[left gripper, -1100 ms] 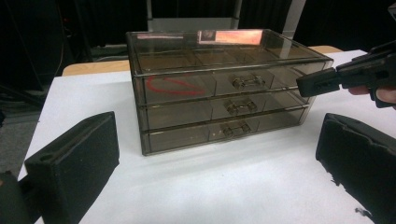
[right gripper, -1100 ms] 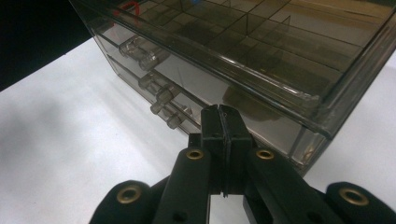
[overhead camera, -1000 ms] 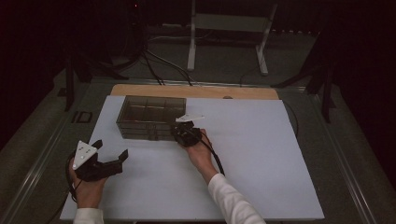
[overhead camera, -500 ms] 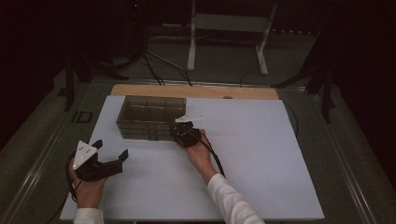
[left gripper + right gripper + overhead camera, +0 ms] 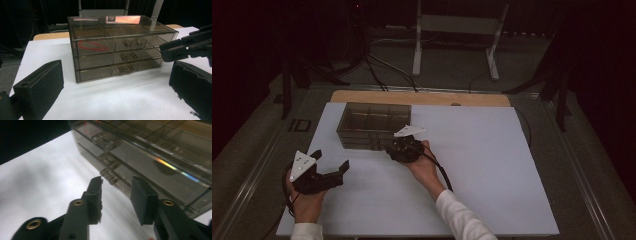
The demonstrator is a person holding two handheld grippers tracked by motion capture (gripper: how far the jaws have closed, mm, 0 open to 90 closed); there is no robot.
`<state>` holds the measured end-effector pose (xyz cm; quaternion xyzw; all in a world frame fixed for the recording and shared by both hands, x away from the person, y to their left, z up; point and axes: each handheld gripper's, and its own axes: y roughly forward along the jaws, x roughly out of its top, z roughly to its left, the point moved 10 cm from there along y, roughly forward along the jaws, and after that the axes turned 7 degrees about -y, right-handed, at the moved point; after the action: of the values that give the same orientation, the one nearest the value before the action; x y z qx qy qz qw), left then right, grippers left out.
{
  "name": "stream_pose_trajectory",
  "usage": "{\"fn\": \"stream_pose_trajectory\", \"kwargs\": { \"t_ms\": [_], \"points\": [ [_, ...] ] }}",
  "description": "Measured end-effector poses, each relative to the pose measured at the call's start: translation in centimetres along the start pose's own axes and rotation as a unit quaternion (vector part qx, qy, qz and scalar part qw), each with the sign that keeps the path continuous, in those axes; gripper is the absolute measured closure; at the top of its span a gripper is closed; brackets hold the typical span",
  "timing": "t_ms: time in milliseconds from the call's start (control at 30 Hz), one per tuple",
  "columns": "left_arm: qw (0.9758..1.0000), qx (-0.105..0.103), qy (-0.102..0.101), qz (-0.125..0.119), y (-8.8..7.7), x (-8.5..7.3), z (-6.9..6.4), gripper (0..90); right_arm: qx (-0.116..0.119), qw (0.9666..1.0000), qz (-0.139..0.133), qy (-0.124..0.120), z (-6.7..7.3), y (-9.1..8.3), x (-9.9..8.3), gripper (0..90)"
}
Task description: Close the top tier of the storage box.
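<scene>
The smoky clear three-drawer organizer (image 5: pixel 373 125) stood at about eleven o'clock on the white board (image 5: pixel 472 170), its drawer fronts facing the person. All three drawers looked flush and closed in the left gripper view, with something red (image 5: pixel 91 45) showing through the top drawer's left side.

The right gripper (image 5: pixel 398 150) sat right at the box's front, toward its right end. Its jaws had just been opening: they now stood part-way apart, with nothing pinched between them. In the right gripper view the bottom drawer's small clear handle (image 5: pixel 109 176) lay just ahead of the gap between the two black pads (image 5: pixel 140 195), at roughly twelve o'clock from the fingertips and not touching either one. That reading fits a gripper readying itself to take that handle, so the pull on the drawer likely had not begun.

The left gripper (image 5: pixel 332 169) hovered at about seven o'clock from the organizer, well apart from it, with its jaws spread wide and empty, pointed at the drawer fronts.

Next the right jaws would need to slide forward around the handle and close squarely, since the knob is small and slick.
</scene>
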<state>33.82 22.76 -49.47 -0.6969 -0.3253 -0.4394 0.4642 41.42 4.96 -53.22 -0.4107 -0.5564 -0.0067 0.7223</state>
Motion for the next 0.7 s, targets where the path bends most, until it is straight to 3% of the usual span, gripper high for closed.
{"fn": "stream_pose_trajectory", "kwargs": {
  "t_ms": [200,533,700],
  "points": [
    [1.0000,0.000,-0.001,-0.001,0.0,0.0,0.0,1.0,0.018,0.9998,-0.001,-0.005,0.7,-0.7,0.1,49.8],
    [1.0000,0.000,-0.001,-0.001,-0.1,0.0,0.0,1.0,0.021,0.9998,-0.002,-0.006,1.0,-2.5,0.2,15.4],
    [1.0000,0.001,-0.003,-0.002,-0.2,0.1,0.1,1.0,0.020,0.9998,-0.008,-0.004,0.9,-3.7,0.0,5.0]
  ]
}}
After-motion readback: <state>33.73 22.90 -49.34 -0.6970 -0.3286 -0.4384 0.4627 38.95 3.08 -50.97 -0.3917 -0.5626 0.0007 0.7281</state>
